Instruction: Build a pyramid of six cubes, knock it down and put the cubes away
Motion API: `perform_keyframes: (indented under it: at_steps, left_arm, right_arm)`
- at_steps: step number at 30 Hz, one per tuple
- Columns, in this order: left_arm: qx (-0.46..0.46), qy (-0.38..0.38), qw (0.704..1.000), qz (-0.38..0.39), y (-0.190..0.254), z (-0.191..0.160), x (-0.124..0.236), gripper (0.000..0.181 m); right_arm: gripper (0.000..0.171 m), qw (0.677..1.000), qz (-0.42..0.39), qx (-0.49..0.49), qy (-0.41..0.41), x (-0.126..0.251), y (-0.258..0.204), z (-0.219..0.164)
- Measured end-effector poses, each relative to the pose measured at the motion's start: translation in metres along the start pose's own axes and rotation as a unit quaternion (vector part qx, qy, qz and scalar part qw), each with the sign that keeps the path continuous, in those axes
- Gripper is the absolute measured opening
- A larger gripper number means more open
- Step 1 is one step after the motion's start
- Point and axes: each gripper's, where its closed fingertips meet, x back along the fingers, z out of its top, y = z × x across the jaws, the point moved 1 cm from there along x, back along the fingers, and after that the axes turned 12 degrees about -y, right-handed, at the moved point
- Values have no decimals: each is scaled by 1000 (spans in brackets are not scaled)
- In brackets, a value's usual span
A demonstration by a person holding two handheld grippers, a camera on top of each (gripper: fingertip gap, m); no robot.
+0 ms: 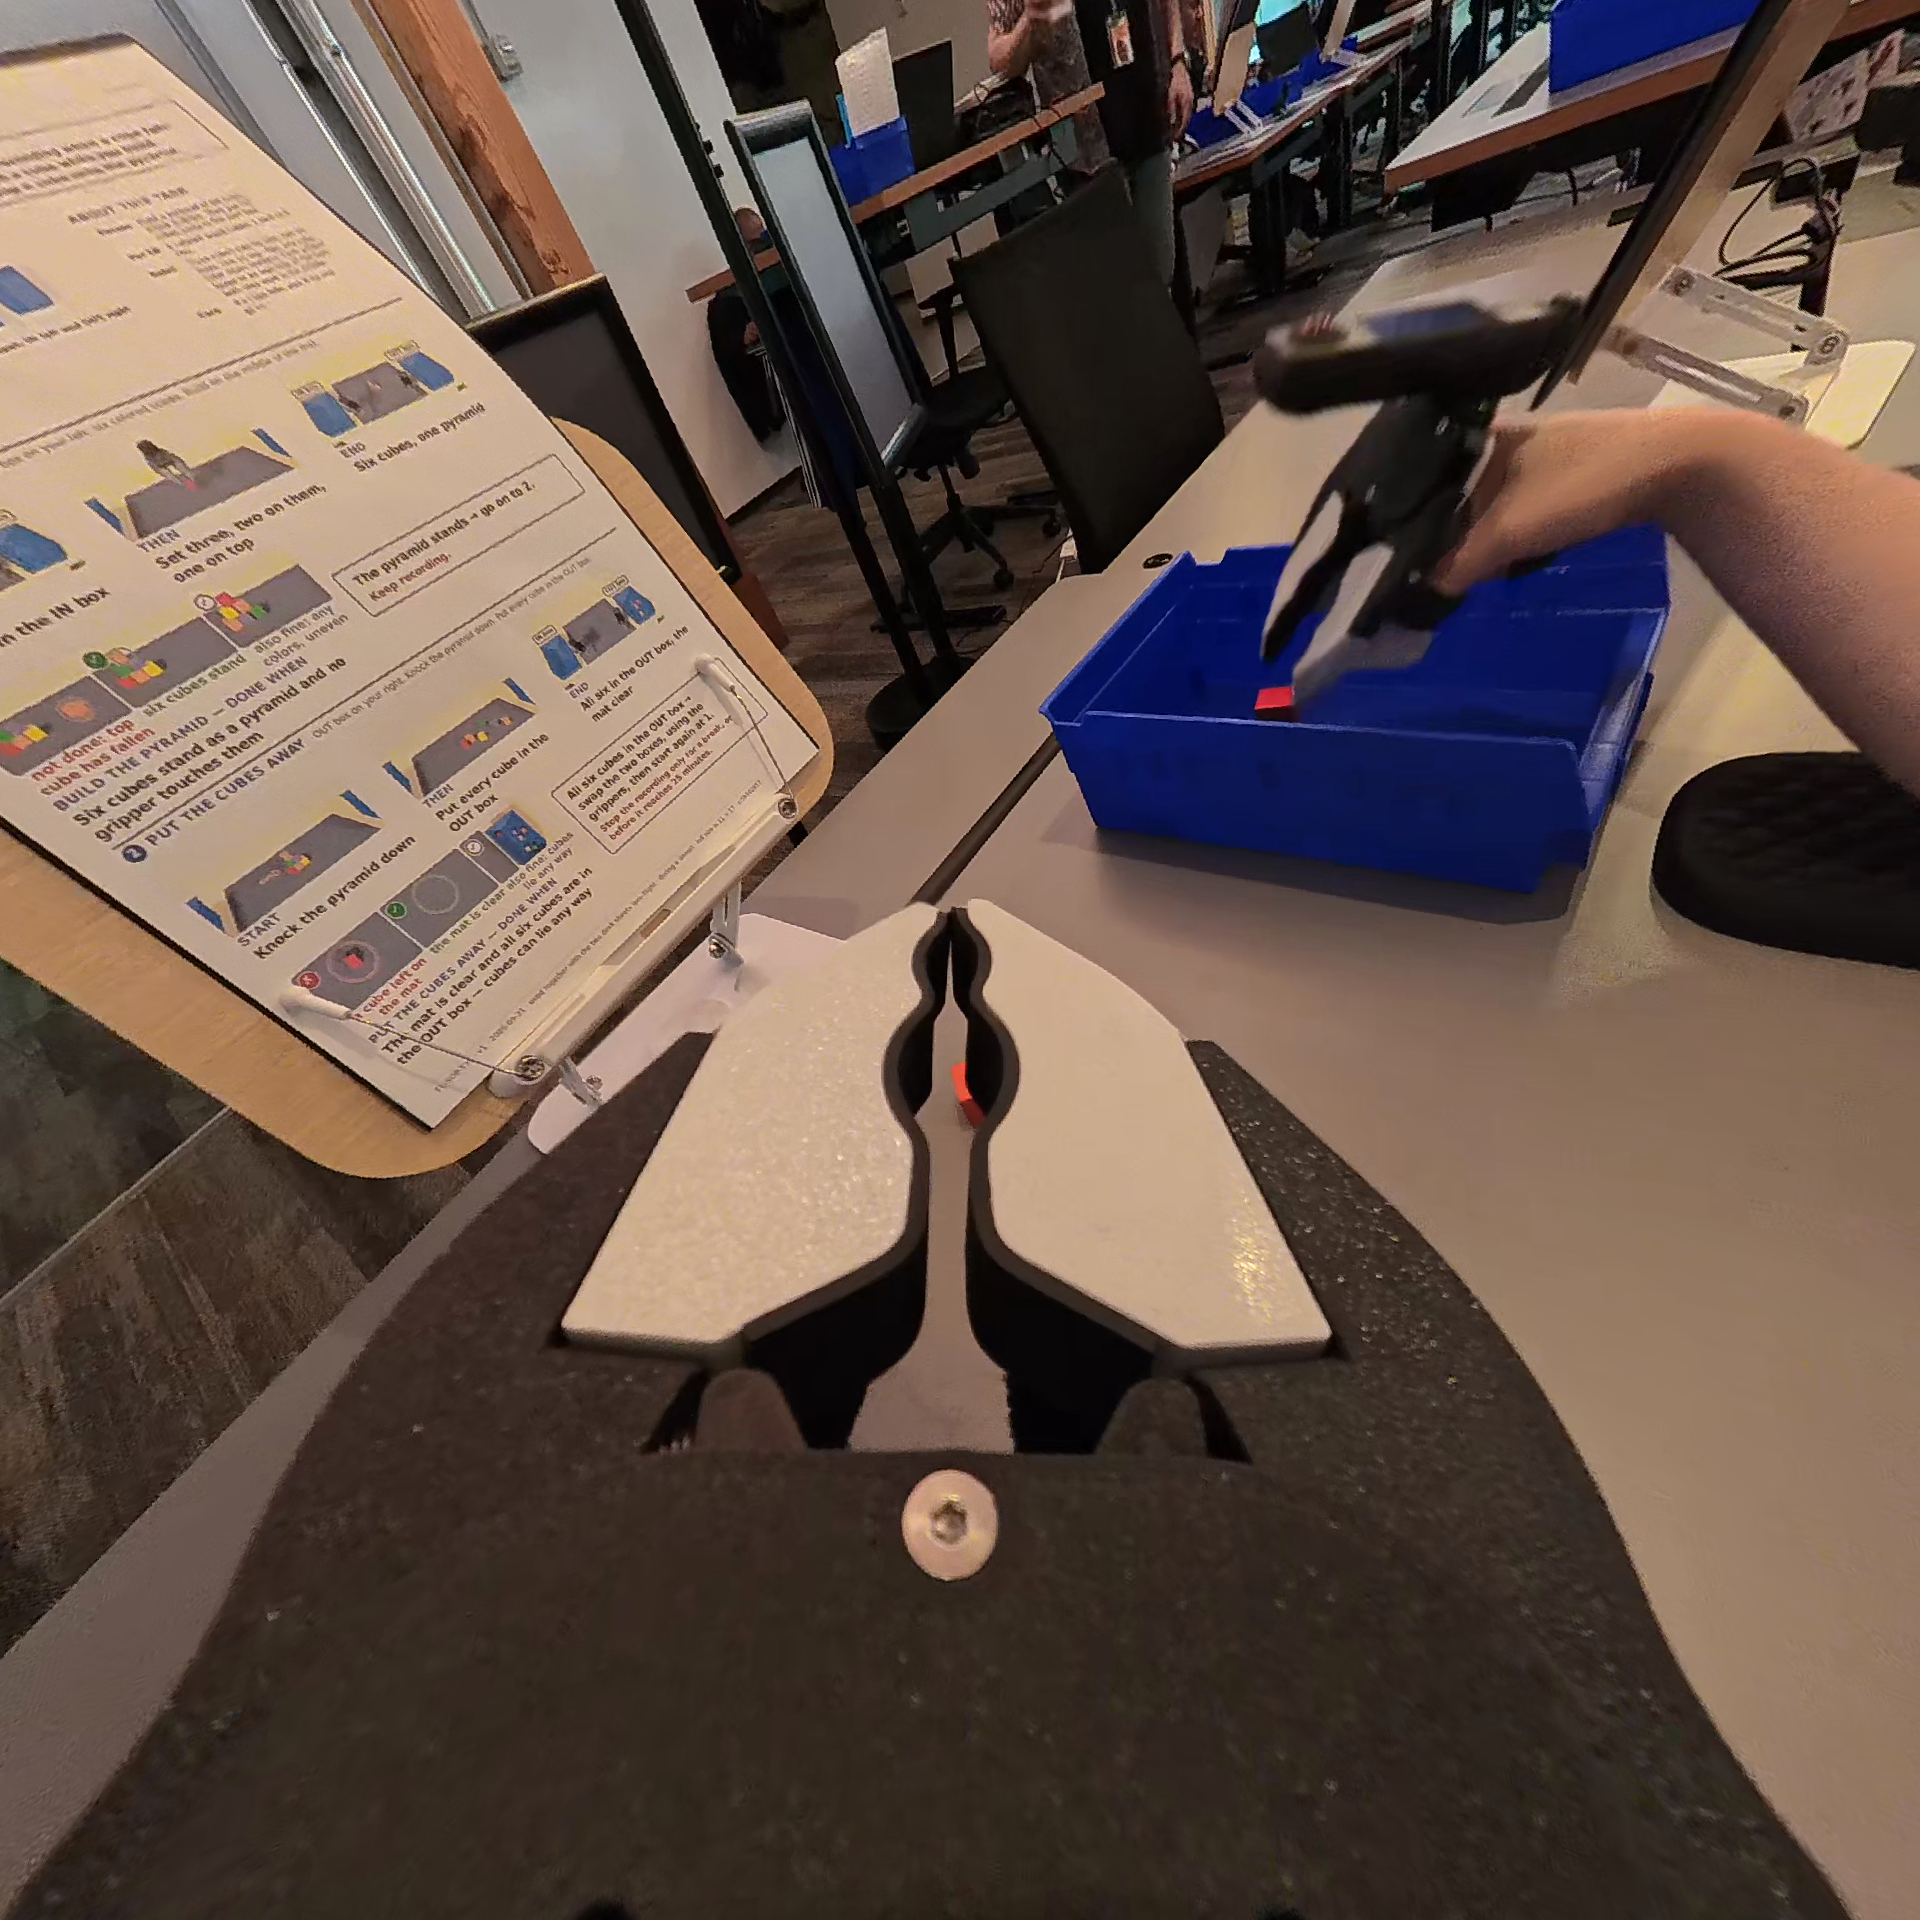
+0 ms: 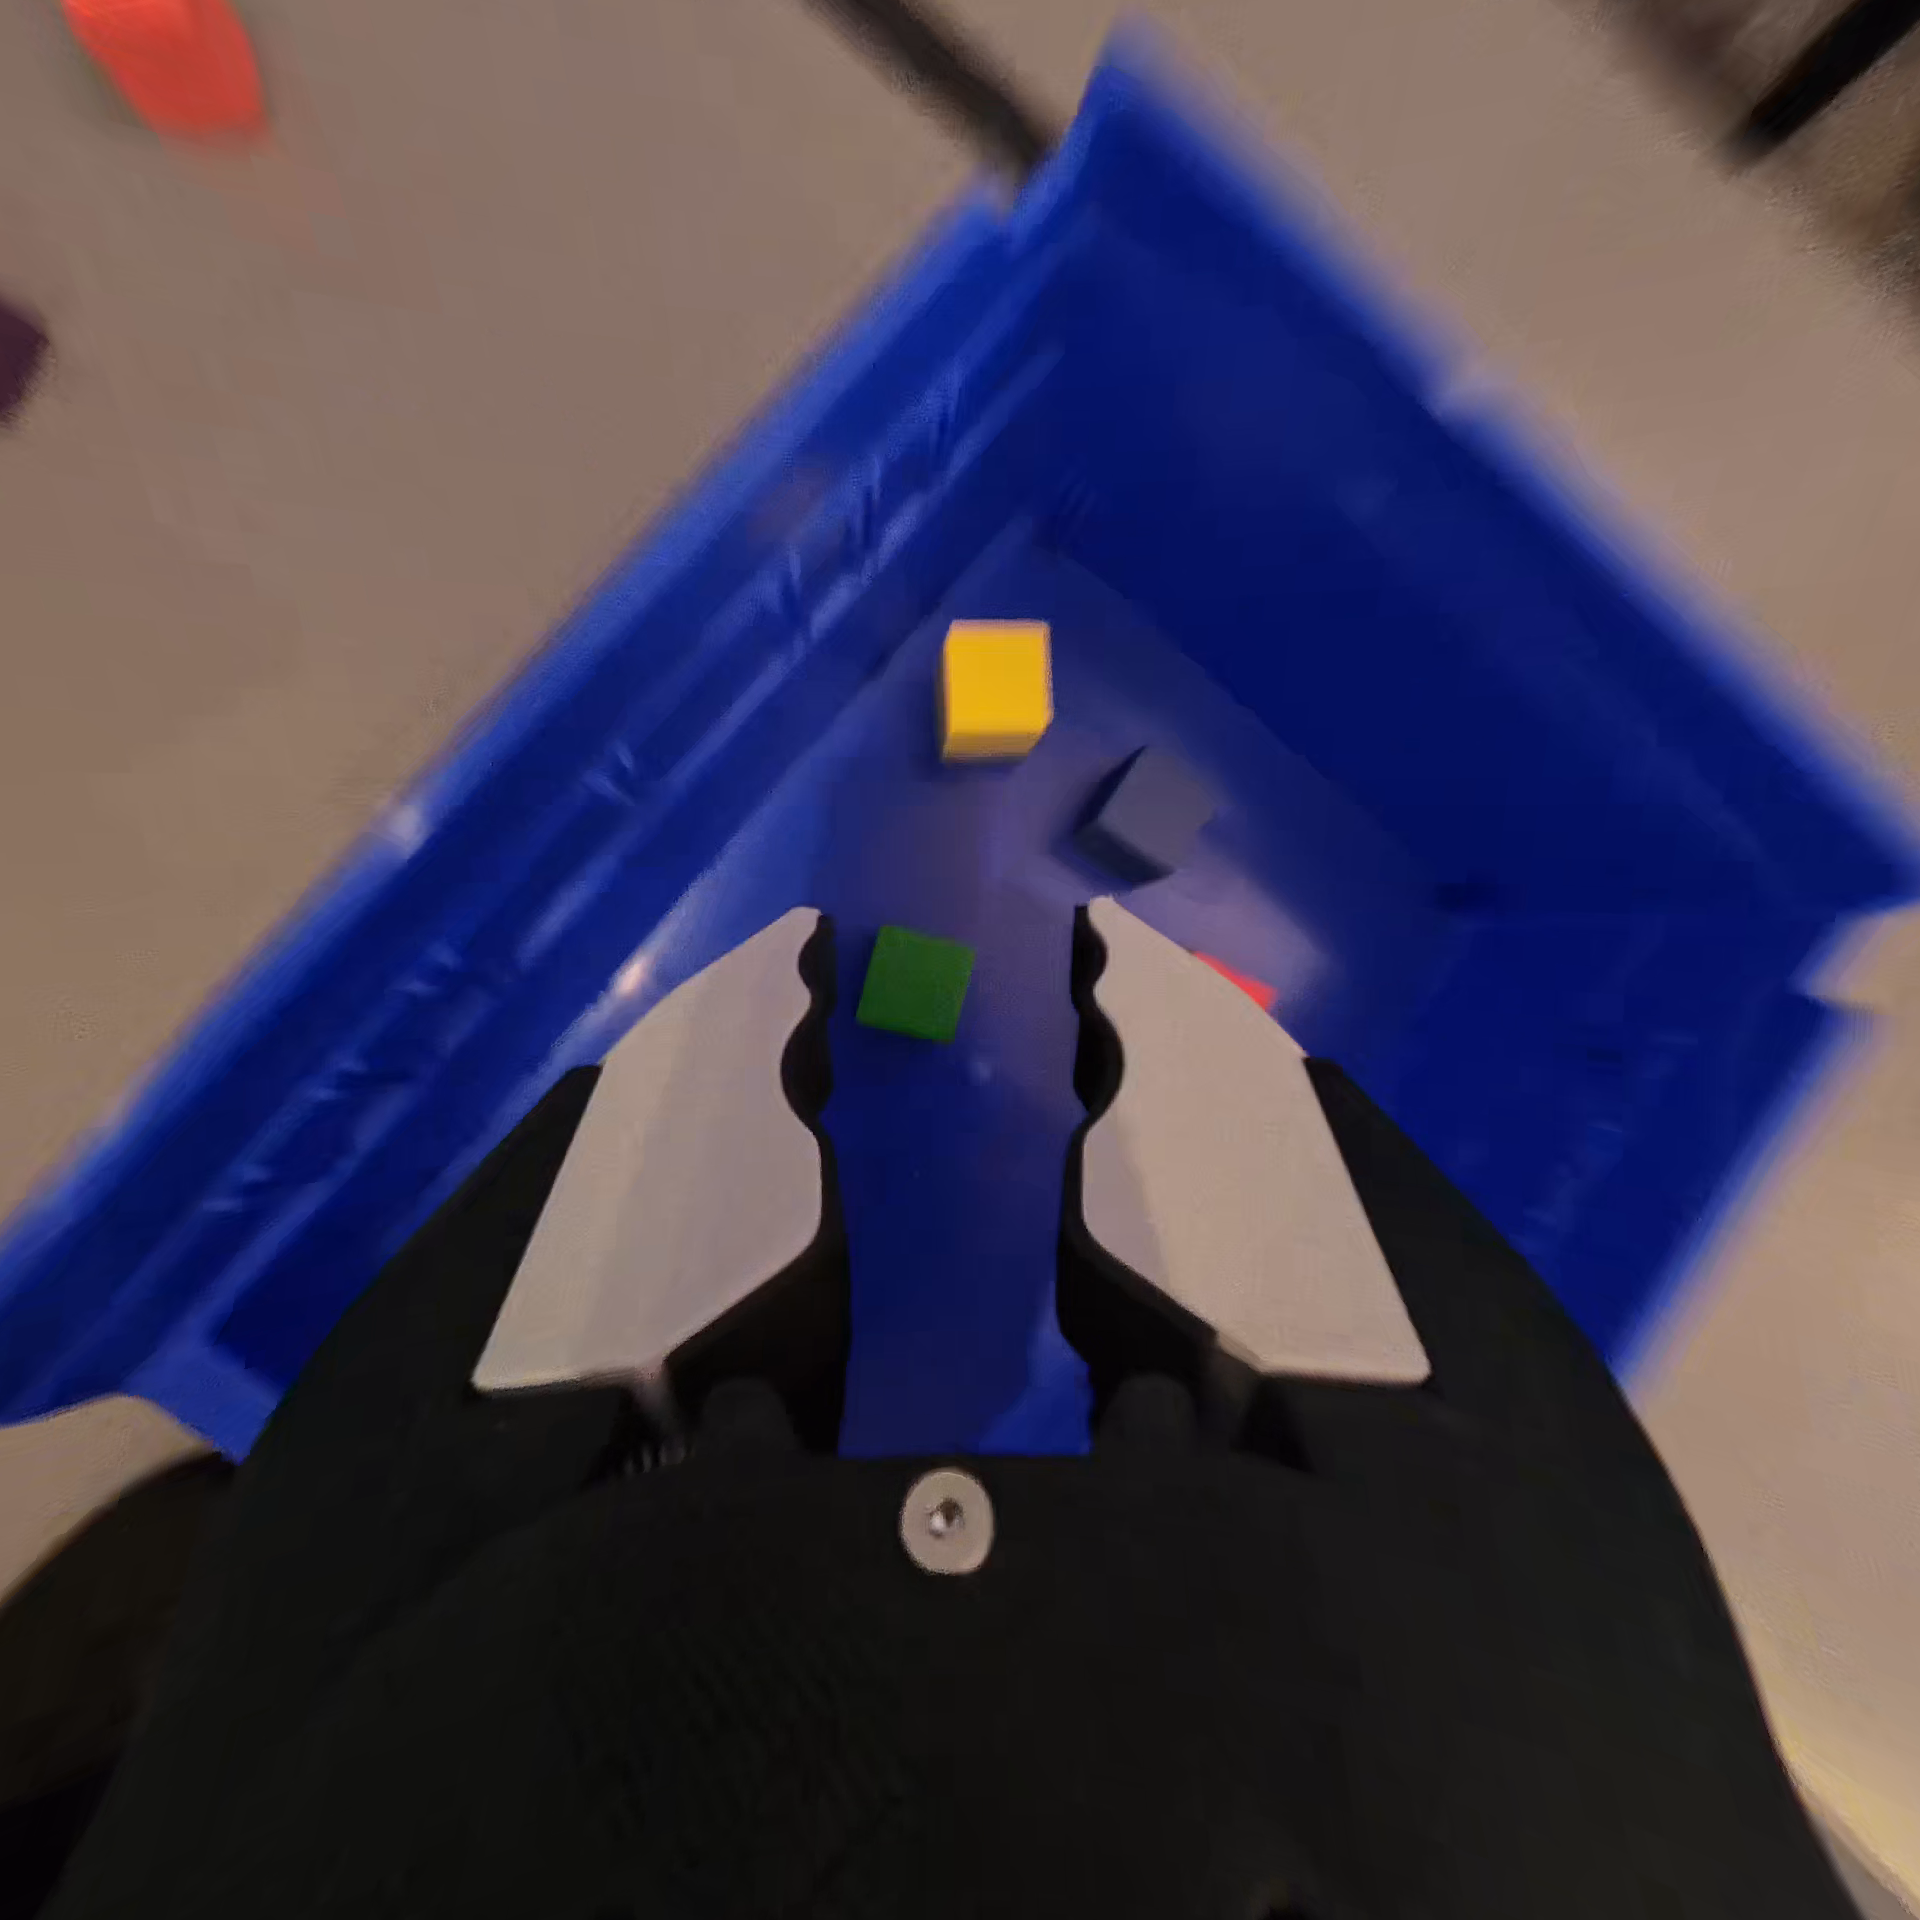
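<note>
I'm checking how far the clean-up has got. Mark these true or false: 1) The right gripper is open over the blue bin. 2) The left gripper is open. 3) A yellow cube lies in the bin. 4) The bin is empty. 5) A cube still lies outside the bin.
1) True: the right gripper is open above the blue bin.
2) False: the left gripper is shut, its fingertips meeting.
3) True: the yellow cube lies inside.
4) False: it also holds a green cube, a blue cube and a red cube.
5) True: an orange cube lies on the table.
</note>
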Motion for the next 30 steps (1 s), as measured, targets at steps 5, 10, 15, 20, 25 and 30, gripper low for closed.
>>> perform_keyframes:
  at_steps: [5, 10, 15, 20, 25, 30]
  left_arm:
    - [6, 10, 1000, 8, -6, 3, 7, 0]
    - [13, 11, 1000, 8, -7, 2, 11, 0]
    - [-2, 9, 1000, 6, -3, 3, 11, 0]
    - [4, 9, 1000, 3, -6, 1, 12, 0]
    - [9, 18, 1000, 7, -11, 2, 19, 0]
    - [14, 21, 1000, 12, -15, 2, 24, 0]
  right_arm:
    - [34, 951, 65, 38, 301, 121, -89, 112]
    - [51, 943, 161, 190, 223, 55, -207, 142]
    - [58, 947, 102, 300, 61, -61, -243, 118]
    - [58, 960, 137, 243, -5, -101, -248, 108]
    - [33, 957, 162, 242, 2, -103, -250, 106]
    - [30, 956, 154, 250, -10, -99, -248, 104]
